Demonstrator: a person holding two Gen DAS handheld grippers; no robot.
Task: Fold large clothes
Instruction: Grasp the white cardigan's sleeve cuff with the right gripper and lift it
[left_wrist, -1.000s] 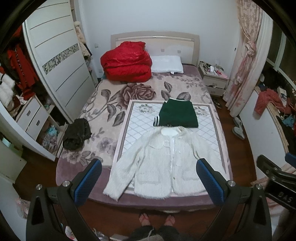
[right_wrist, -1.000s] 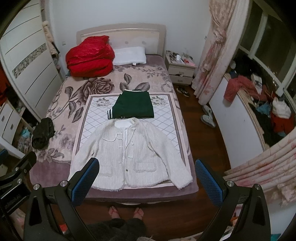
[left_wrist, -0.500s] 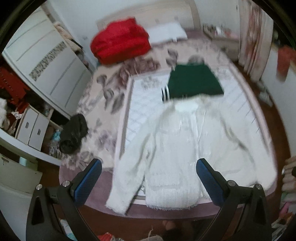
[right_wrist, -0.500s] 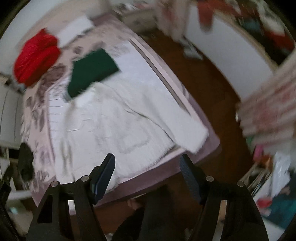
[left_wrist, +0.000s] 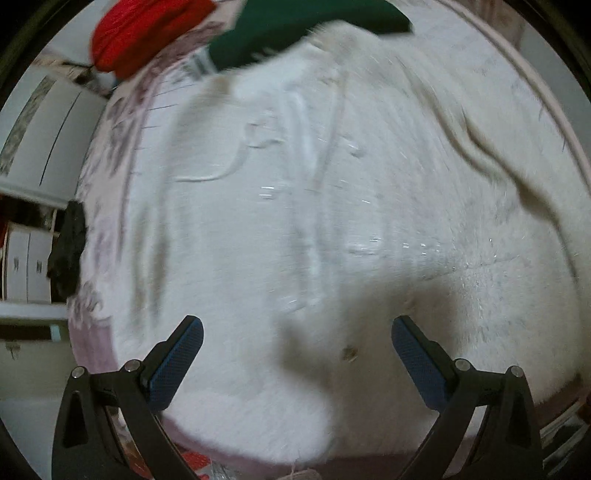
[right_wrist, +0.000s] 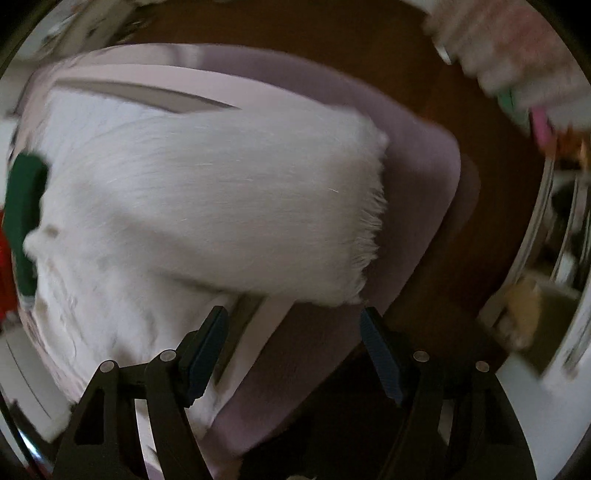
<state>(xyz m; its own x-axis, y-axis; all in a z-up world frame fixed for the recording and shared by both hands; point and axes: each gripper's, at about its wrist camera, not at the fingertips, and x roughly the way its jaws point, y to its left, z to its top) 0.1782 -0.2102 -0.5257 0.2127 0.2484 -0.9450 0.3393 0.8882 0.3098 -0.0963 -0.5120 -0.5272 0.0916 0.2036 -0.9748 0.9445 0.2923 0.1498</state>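
**Ana:** Both grippers have dropped in fast from the wide view of a second ago, and the fluffy white fringed jacket (left_wrist: 295, 221) now fills the left camera. It lies spread flat on the pale quilted mat (right_wrist: 155, 74) over the mauve bedspread (right_wrist: 424, 177).

**Ben:** Far left, at nine o'clock, a crumpled black garment (left_wrist: 68, 251) sits by the bed's edge. At eleven o'clock there's the red bundled quilt (left_wrist: 147, 26), and at twelve the folded dark green garment (left_wrist: 295, 26), touching the jacket's collar.

**Ana:** Left gripper (left_wrist: 295, 354) is spread wide, nothing between its blue pads, hovering over the lower front near the hem.

**Ben:** And the right gripper (right_wrist: 295, 347) is also parted and empty, just short of the sleeve cuff (right_wrist: 365, 206), which hangs at the mattress corner.

**Ana:** Risks, I'd say: everything's motion-blurred, so a hasty close could catch only the loose fringe and slip off when lifted.

**Ben:** Or pinch the bedspread along with the cuff and drag it. A top-layer-only grab on the left would open the front rather than fold it.
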